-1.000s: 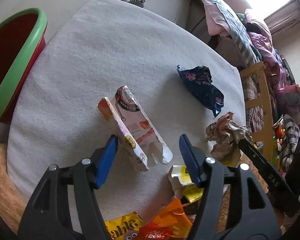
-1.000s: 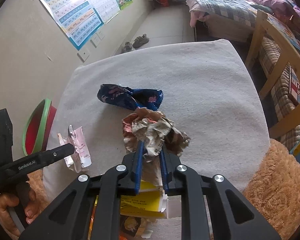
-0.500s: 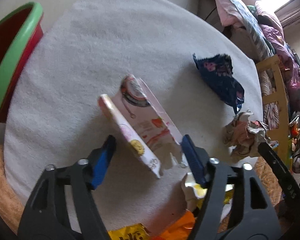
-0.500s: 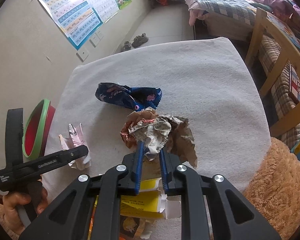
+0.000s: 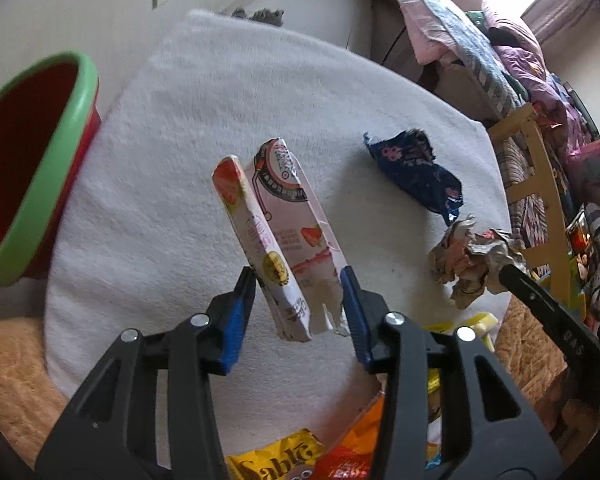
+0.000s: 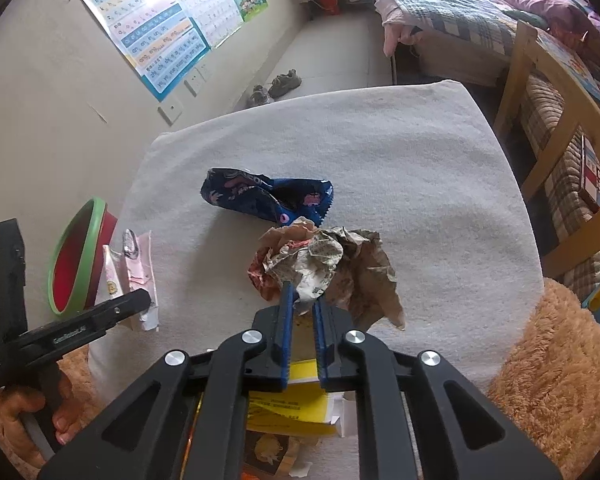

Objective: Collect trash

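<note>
My left gripper [image 5: 298, 288] has just been closing on the pink milk carton [image 5: 280, 236]; its blue pads now press the carton's torn lower end from both sides, and the carton tilts up off the white towel [image 5: 204, 128]. My right gripper [image 6: 300, 300] is pinched tight on the crumpled paper wad [image 6: 320, 264], holding it just beside the dark blue wrapper [image 6: 260, 196]. The red bin with the green rim [image 5: 36, 184] stands at the towel's left edge.
</note>
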Demonstrator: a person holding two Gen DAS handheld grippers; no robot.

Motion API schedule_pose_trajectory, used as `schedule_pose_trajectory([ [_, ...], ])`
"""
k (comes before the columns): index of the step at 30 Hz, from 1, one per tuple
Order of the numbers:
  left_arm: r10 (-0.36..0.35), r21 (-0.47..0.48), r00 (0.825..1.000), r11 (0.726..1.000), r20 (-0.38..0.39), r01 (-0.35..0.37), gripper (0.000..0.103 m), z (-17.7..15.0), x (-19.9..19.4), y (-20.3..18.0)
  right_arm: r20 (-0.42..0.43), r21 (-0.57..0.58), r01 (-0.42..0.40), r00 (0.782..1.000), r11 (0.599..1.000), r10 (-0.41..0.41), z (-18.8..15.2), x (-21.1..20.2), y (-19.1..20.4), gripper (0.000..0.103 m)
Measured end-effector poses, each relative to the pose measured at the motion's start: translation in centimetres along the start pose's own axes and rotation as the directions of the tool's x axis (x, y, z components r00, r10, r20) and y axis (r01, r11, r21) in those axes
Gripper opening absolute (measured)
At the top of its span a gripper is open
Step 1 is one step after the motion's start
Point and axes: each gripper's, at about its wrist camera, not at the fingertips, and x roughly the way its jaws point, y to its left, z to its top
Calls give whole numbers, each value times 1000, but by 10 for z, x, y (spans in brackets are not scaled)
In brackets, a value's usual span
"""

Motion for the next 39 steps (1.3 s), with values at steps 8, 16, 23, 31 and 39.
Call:
schedule_pose_trajectory([
  [8,6,30,998,1000,60,-8,42,3,-19,-2,0,-35,-11,1000,999,11,0,-2,13,8],
  [16,6,20,996,1000,84,-7,42,0,-31,2,1,-29,-38,999,999,38,1,-5,15,8],
  [23,16,21,994,1000,104,-18,42,0,-38,6,-2,-23,-52,999,998,52,1,-7,16,4],
  [31,16,12,995,1000,95,-18,42,-2,-38,8,45,-35,-41,998,999,42,4,-17,16,55],
  [39,12,0,996,1000,83,-12,42,-4,-35,10,-29,-46,83,996,996,-84,16,13,-4,82],
])
